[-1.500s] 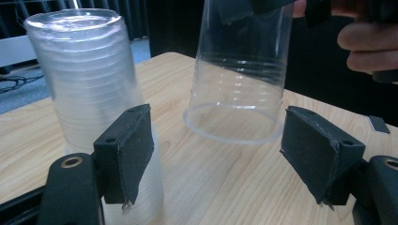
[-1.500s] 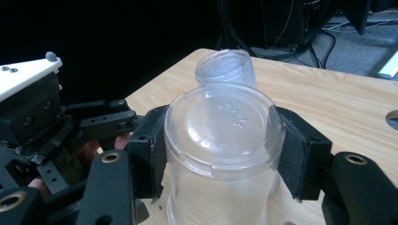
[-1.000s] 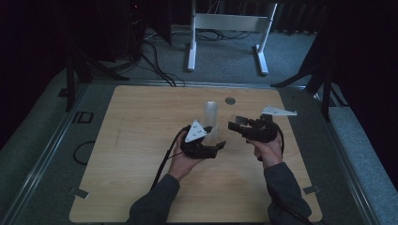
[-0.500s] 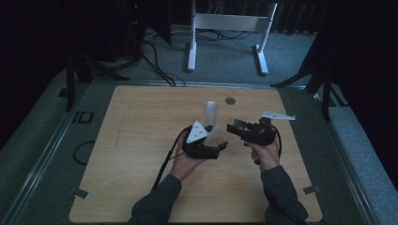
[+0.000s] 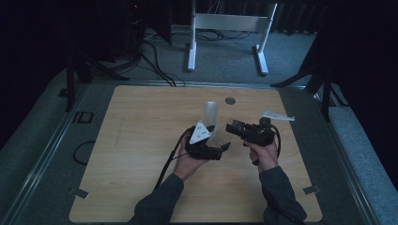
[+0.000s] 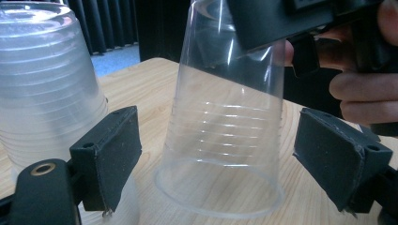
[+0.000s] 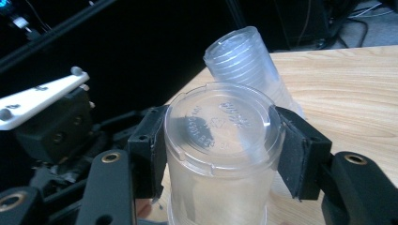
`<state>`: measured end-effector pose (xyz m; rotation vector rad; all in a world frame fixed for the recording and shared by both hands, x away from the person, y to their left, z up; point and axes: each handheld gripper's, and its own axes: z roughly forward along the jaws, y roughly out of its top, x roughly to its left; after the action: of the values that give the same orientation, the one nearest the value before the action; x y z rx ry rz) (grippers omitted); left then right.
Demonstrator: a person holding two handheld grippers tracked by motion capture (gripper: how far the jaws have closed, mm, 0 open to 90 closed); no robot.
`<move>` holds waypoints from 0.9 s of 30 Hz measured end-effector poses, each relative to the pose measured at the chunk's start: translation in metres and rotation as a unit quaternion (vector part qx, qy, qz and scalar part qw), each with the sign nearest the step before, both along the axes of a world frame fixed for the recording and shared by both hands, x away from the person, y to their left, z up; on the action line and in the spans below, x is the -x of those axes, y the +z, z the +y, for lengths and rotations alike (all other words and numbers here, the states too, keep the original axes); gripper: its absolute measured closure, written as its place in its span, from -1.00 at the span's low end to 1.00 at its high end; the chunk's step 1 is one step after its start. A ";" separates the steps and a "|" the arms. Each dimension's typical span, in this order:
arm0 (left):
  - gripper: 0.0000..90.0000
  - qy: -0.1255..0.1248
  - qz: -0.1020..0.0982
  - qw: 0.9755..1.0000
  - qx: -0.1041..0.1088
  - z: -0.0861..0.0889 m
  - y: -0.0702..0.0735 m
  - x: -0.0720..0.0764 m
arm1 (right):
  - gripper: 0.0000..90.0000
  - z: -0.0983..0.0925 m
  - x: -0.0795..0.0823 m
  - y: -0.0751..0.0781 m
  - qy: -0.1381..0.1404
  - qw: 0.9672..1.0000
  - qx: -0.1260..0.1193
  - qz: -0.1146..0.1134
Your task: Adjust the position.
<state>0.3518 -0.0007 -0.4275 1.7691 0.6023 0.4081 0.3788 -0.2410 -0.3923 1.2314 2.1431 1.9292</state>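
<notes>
A clear plastic cup (image 6: 225, 140) stands upside down on the wooden table (image 5: 141, 140), rim on the wood. My right gripper (image 7: 220, 136) is shut on its upturned base, one pad (image 7: 150, 150) pressing on each side; it also shows as the right gripper (image 5: 234, 129) in the high view. My left gripper (image 6: 230, 154) sits low around the cup's body. Its jaws have just been opening, and its pads (image 6: 112, 145) stand apart from the cup wall. A stack of clear cups (image 6: 42, 84) stands upside down just beside it, and shows as the stack (image 5: 210, 112) from above.
A small grey disc (image 5: 229, 100) lies on the table behind the cups. A white strip (image 5: 278, 116) lies near the right edge. A white metal stand (image 5: 230, 21) is on the floor beyond the table. Cables (image 5: 166, 164) trail from the left gripper.
The right hand has edged slightly left and nearer the left gripper. The cup stack has stayed where it was.
</notes>
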 end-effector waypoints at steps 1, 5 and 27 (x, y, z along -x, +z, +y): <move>-0.66 -0.001 0.000 1.000 0.001 0.000 0.000 0.000 | -0.07 0.000 0.000 -0.001 0.002 1.000 -0.004 0.002; -0.66 -0.002 -0.002 1.000 0.002 -0.002 -0.001 0.000 | -0.07 0.000 -0.001 -0.002 0.004 1.000 -0.016 0.008; -0.65 -0.002 -0.008 1.000 0.020 -0.009 -0.007 0.000 | -0.07 -0.003 -0.004 -0.006 0.015 0.998 -0.054 0.026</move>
<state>0.3519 -0.0097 -0.4349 1.7267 0.5922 0.4057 0.3830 -0.2438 -0.3983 1.2875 2.1188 2.0736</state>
